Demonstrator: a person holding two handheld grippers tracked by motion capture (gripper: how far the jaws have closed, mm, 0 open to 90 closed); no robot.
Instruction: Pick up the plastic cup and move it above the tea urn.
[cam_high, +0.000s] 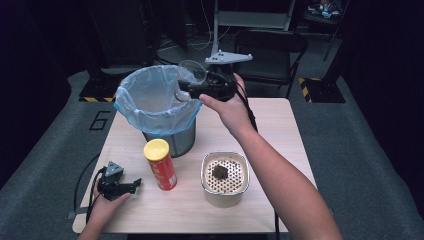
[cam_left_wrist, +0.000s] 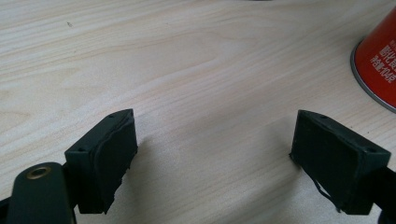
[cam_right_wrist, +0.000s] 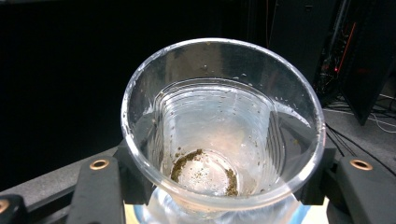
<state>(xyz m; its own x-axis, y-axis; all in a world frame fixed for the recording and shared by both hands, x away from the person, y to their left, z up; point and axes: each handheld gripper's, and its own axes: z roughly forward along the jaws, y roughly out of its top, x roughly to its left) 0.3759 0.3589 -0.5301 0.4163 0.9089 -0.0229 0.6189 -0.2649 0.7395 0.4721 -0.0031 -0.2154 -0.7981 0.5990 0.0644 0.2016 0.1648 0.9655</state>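
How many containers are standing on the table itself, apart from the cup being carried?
3: a lined bin at the far left, a red can with a yellow lid in front of it, and a strainer-topped pot to the can's right.

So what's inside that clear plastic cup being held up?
The clear plastic cup holds only a thin ring of brownish dregs on its bottom, plus specks on the wall. The fingers cover its lower outside.

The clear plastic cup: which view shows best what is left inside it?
The right gripper view: it looks straight into the clear plastic cup, clamped in the right gripper, with brown dregs on its bottom. The high view gives the cup small, tilted over the lined bin.
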